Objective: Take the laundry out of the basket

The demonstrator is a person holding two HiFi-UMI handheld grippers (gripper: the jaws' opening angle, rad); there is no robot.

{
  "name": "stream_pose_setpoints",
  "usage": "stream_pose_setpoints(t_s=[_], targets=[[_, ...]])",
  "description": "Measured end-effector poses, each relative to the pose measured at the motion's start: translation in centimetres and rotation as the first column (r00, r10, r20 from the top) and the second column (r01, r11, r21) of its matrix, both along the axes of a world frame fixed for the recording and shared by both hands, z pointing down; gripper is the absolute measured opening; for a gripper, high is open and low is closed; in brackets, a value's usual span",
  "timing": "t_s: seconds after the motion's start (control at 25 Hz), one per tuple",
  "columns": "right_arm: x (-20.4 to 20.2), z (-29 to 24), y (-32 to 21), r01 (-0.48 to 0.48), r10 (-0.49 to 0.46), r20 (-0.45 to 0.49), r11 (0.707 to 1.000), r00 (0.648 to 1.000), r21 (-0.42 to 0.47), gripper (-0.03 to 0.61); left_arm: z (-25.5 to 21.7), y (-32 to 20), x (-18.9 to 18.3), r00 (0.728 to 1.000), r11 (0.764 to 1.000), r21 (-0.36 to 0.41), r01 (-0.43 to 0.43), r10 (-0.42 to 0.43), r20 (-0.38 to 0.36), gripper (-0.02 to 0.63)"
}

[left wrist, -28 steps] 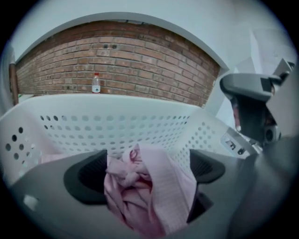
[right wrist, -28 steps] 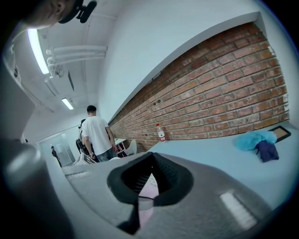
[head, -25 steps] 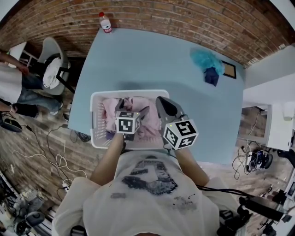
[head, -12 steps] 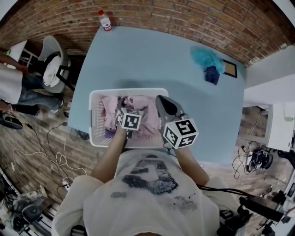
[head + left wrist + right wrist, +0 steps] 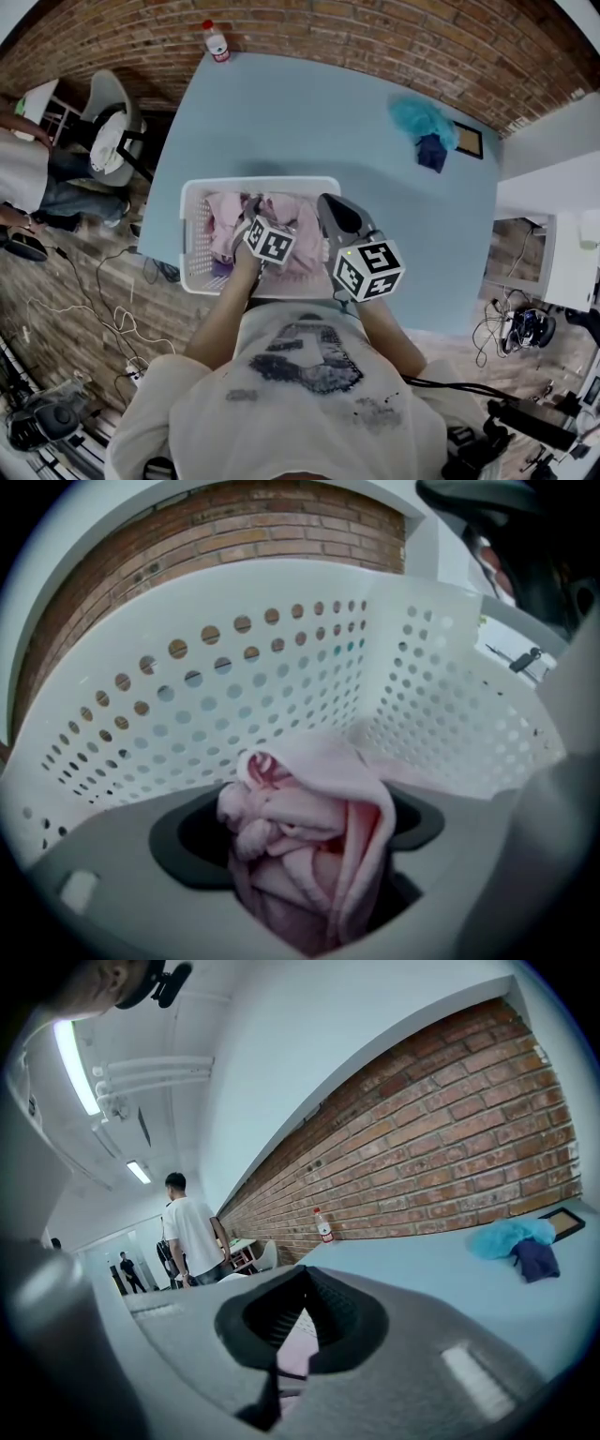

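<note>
Laundry (image 5: 220,225) lies between your left gripper's (image 5: 295,841) spread jaws, which have just been closing (right gripper (image 5: 298,1316) pressed together): clamp, then lift clear of the basket (image 5: 234,667).

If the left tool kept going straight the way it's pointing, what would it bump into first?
The pink cloth in the white basket. The left tool points down into it, its jaws have just been closing, and the cloth already sits between them, seemingly not yet squeezed.
</note>
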State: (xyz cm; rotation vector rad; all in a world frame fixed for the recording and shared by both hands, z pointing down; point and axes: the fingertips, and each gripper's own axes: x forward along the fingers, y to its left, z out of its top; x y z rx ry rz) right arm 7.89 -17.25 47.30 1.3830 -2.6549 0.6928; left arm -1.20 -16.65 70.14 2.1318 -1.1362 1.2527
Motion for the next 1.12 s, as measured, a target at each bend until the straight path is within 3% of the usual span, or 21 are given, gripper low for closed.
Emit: stream_pose_setpoints(t_s=[0.28, 0.48, 0.6, 0.72, 0.92, 1.12], targets=[[0.4, -0.2, 0.6, 0.01, -0.01, 0.01, 1.0, 1.0, 0.003, -0.003, -0.2, 0.4, 0.0, 0.999, 0.999, -0.014, -0.041, 0.041, 0.02, 0.355], [0.8, -0.3, 1.1, 0.012, -0.012, 0.018, 1.0, 1.0, 0.001, -0.002, -0.5, 0.9, 0.6, 0.992, 0.993, 0.012, -0.121, 0.121, 0.026, 0.197], [1.1, -0.3, 1.2, 0.007, -0.007, 0.024, 1.0, 1.0, -0.002, -0.003, -0.6, 0.9, 0.7, 0.99, 0.99, 0.014, -0.137, 0.137, 0.025, 0.171], [1.5, -0.5, 1.4, 0.001, -0.001, 0.03, 1.0, 1.0, 0.0, -0.002, -1.8, 0.6, 0.3, 0.995, 0.995, 0.013, -0.094, 0.095, -0.031, 0.147], [2.4, -0.6, 1.5, -0.014, 0.014, 0.037, 1.0, 0.999, -0.001, -0.002, -5.5, -0.1, -0.2, 0.978, 1.0, 0.014, 0.018, -0.015, -0.21, 0.138], [2.3, -0.6, 1.9, -0.024, 0.024, 0.043, 1.0, 0.999, -0.005, -0.002, -7.0, -0.5, -1.2, 0.962, 0.996, 0.066, 0.065, -0.045, -0.268, 0.137]])
